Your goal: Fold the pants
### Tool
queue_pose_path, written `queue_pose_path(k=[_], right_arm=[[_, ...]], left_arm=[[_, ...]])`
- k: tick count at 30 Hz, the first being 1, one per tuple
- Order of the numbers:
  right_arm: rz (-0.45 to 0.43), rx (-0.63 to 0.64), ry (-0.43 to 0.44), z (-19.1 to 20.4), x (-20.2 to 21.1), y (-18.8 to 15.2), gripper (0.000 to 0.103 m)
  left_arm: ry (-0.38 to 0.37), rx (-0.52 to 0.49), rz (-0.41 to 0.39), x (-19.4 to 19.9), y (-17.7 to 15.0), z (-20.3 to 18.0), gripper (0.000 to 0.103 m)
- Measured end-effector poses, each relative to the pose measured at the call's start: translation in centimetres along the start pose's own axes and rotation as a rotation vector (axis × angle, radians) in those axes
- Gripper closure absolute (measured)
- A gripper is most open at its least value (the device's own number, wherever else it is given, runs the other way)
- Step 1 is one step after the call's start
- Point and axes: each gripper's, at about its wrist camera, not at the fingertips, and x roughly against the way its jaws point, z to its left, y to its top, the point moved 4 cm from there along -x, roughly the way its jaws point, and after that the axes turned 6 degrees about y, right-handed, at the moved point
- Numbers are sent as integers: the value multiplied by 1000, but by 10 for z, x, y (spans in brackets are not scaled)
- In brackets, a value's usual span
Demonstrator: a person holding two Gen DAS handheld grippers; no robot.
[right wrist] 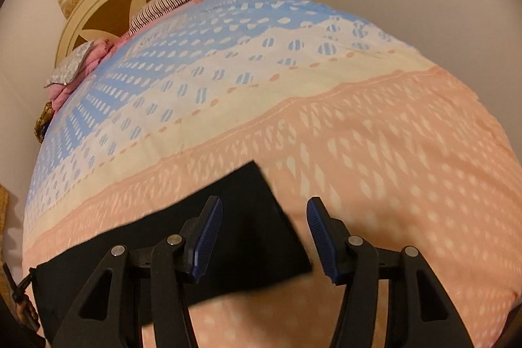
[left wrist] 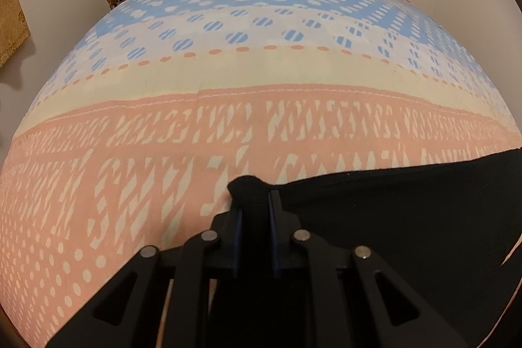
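At the bottom of both frames, the black pants are pinched by the left gripper while the right gripper is held wide open above them, so folding looks barely started.

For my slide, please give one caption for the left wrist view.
Left gripper shut on a bunched corner of black pants over a patterned bedspread.

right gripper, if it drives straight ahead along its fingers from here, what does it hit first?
Probably the black pants: the open right gripper has their corner between its fingers. Beyond that lies the patterned bedspread. Depth is unclear, so it may be hovering above the cloth.
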Motion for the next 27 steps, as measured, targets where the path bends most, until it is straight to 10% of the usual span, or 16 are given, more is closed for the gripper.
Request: queue_pose_path(k=[8, 13, 27], right_arm=[[104, 38, 4, 10, -55, 17, 49], [154, 99, -10, 15, -76, 16, 87], [-117, 184, 60, 30, 49, 10, 94]], left_arm=[[-30, 14, 3, -6, 3, 3, 88], [-18, 9, 15, -8, 6, 2, 88], [-107, 91, -137, 50, 12, 16, 88]])
